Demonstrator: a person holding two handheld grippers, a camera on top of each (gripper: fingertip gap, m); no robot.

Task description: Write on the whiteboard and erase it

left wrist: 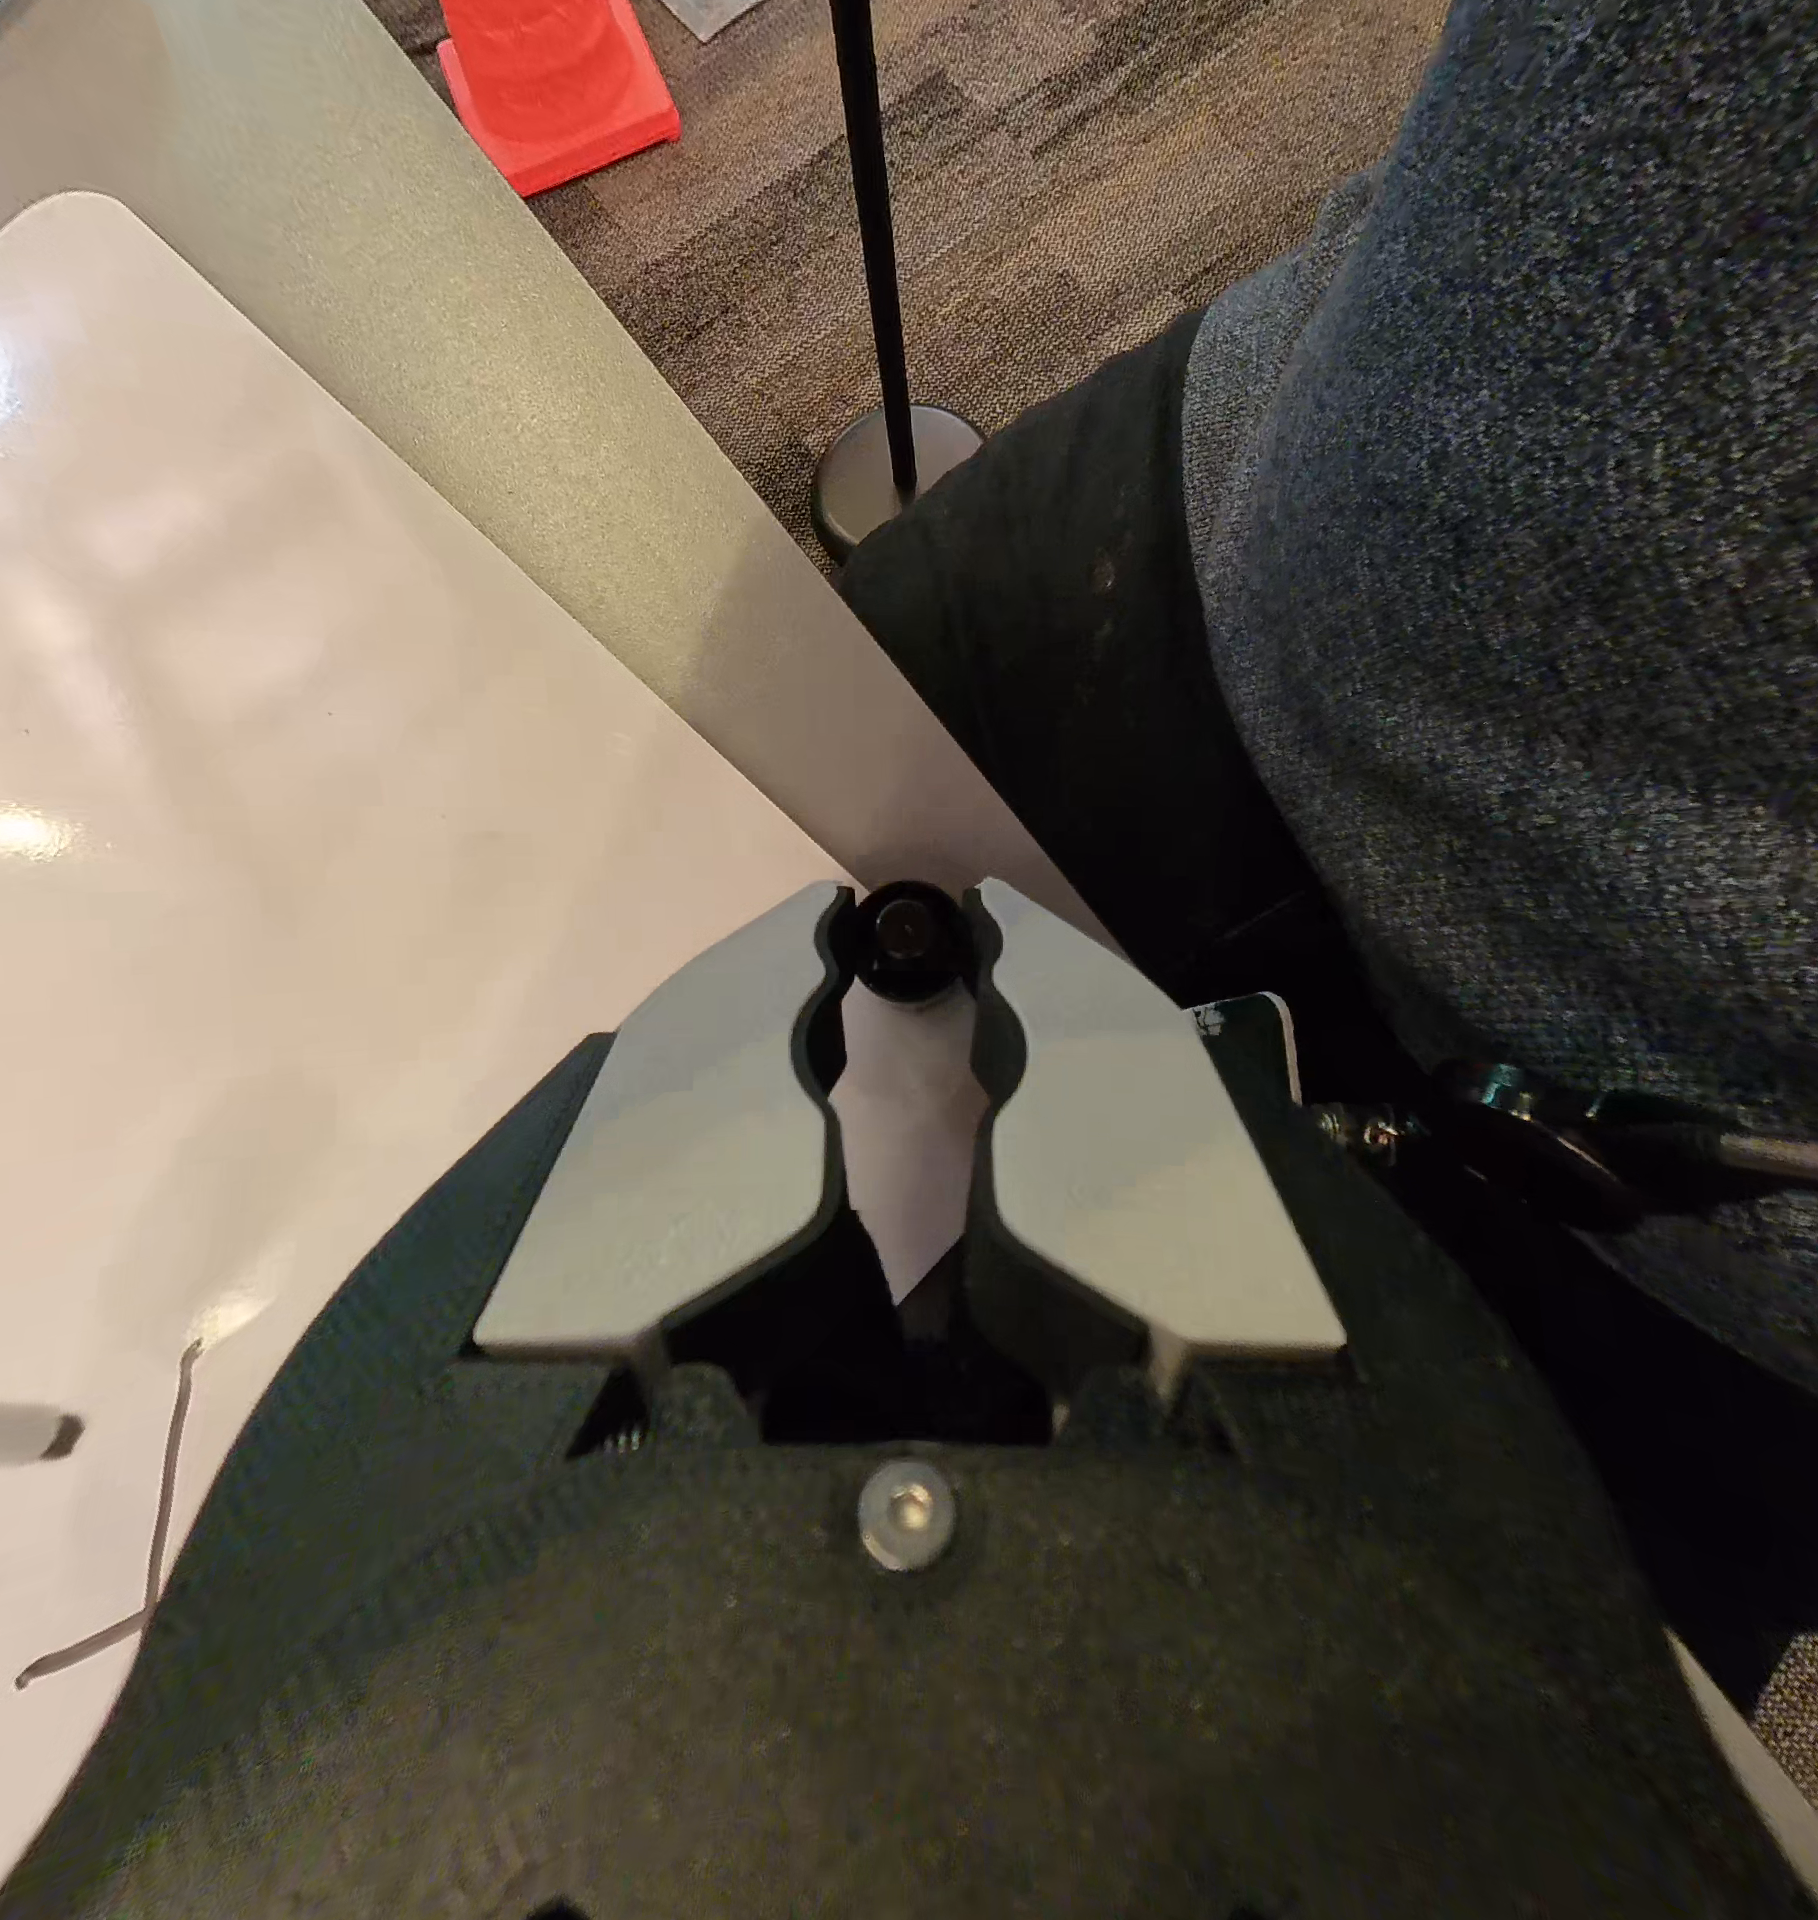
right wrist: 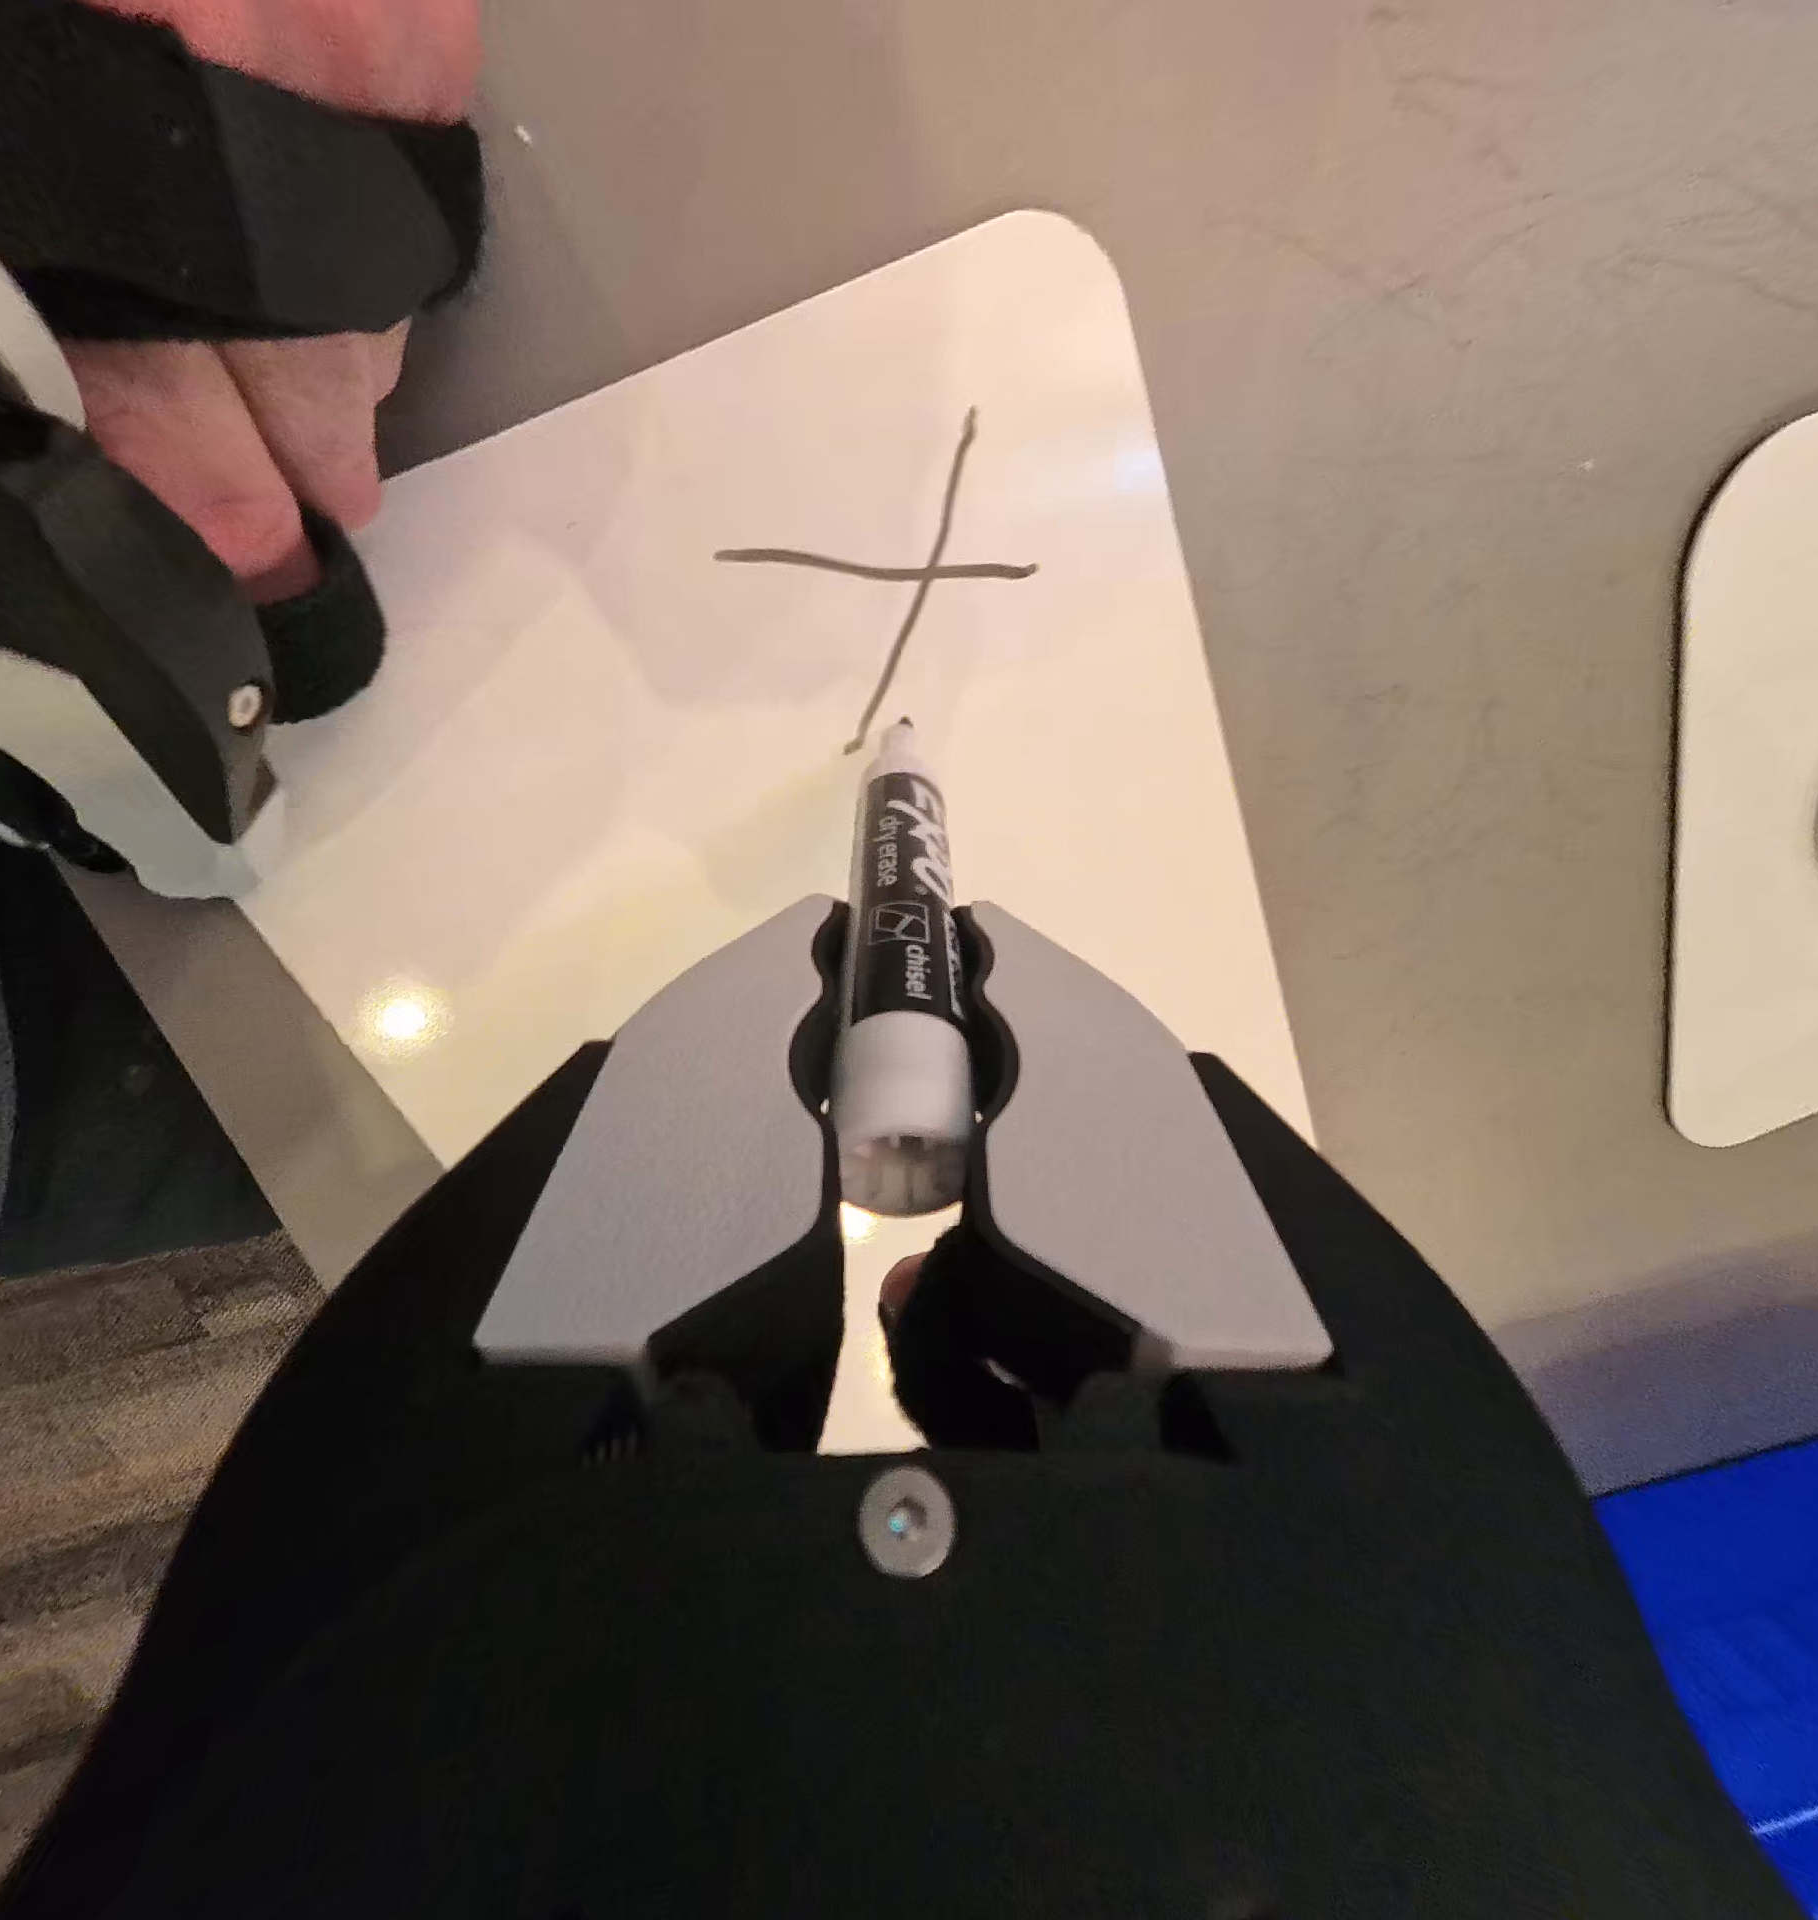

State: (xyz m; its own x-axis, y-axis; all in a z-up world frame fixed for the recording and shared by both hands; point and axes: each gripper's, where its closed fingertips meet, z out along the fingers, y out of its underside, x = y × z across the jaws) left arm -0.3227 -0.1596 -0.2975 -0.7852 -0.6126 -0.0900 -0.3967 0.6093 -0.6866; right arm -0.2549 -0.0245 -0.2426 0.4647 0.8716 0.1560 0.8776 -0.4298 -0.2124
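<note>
We see no container on the desk (right wrist: 1507, 312), only flat things. A white whiteboard (right wrist: 593, 831) lies on it, bearing a grey cross (right wrist: 920, 569) of two strokes.

Our right gripper (right wrist: 905, 935) has its fingers (right wrist: 697, 1049) closed narrowly on a black-and-white marker (right wrist: 900, 935), the pads pressing its barrel from both sides. The marker's long axis runs straight ahead along the fingers, its uncapped tip (right wrist: 900, 727) pointing forward and down at the whiteboard, just beside the lower end of the cross's long stroke, its white rear end toward the camera.

Our left gripper (left wrist: 907, 925), over the whiteboard's (left wrist: 261, 727) edge by the desk (left wrist: 531, 436) rim, grips a small black round cap (left wrist: 905, 935) at its fingertips, seen end-on.

A second white board (right wrist: 1767, 779) lies to the right.
</note>
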